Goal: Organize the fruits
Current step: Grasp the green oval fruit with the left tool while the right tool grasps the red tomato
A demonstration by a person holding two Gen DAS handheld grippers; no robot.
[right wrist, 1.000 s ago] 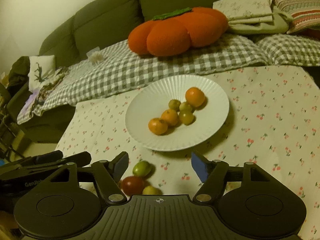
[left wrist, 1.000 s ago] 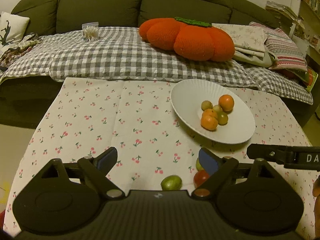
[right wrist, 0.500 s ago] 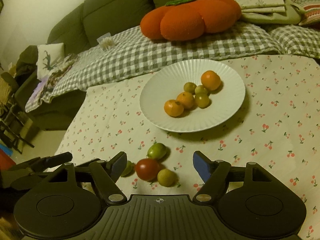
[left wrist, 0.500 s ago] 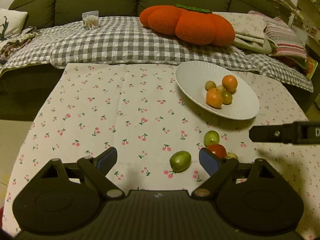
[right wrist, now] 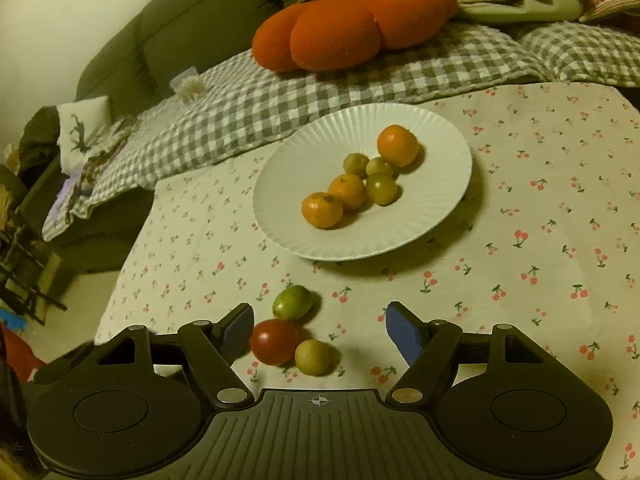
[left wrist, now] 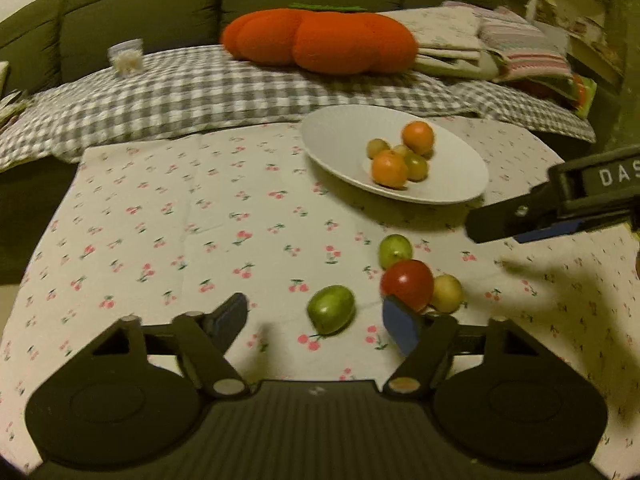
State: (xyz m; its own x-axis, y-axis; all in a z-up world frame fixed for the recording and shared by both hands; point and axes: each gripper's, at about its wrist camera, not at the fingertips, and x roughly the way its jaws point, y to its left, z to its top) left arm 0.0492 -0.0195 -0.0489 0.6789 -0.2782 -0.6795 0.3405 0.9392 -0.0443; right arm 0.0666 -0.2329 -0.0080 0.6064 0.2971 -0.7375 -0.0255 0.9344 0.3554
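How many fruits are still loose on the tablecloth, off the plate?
4: a green fruit between the left gripper's fingers, another green one nearer the plate, the red fruit, and a pale yellow one touching it.

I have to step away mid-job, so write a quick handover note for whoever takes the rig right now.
Left tongs: open, empty, low over the cloth, with the loose oval green fruit lying between the fingers.
Right tongs: open, empty, with the red fruit and the pale yellow fruit between the fingers.
A round green fruit lies just beyond them on the tablecloth.
Done: the white plate holds six fruits, three orange and three small green-yellow.
Left: four loose fruits remain on the cloth, presumably bound for the plate.
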